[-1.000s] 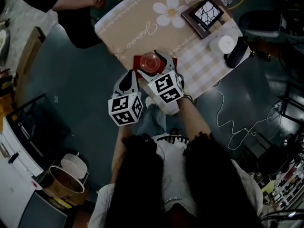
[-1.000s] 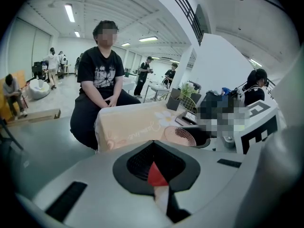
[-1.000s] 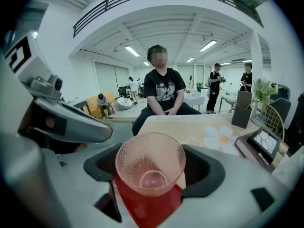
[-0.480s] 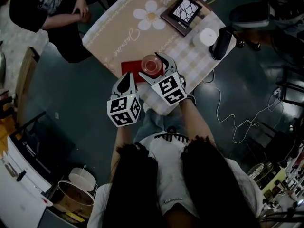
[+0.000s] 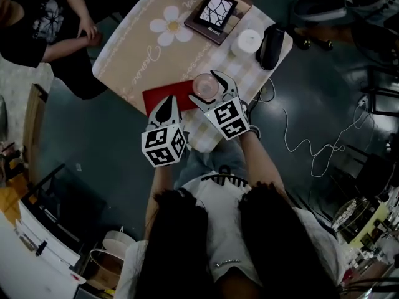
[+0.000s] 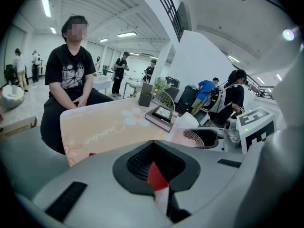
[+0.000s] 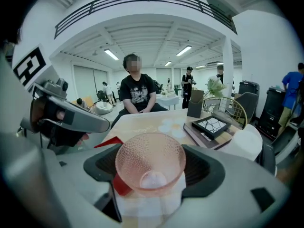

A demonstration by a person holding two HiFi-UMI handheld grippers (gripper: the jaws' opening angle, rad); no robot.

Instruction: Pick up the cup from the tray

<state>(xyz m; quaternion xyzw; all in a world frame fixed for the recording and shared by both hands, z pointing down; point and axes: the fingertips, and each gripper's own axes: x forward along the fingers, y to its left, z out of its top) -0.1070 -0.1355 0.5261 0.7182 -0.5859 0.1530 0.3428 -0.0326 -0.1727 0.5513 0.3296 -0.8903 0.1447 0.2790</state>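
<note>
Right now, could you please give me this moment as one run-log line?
right gripper: shut on cup | cup: upright | left gripper: shut, above tray

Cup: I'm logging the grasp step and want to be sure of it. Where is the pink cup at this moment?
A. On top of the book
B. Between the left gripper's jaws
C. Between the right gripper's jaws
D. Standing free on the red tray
C: the right gripper view shows the cup sitting between the two jaws of the right gripper, which are closed against its sides.
</note>
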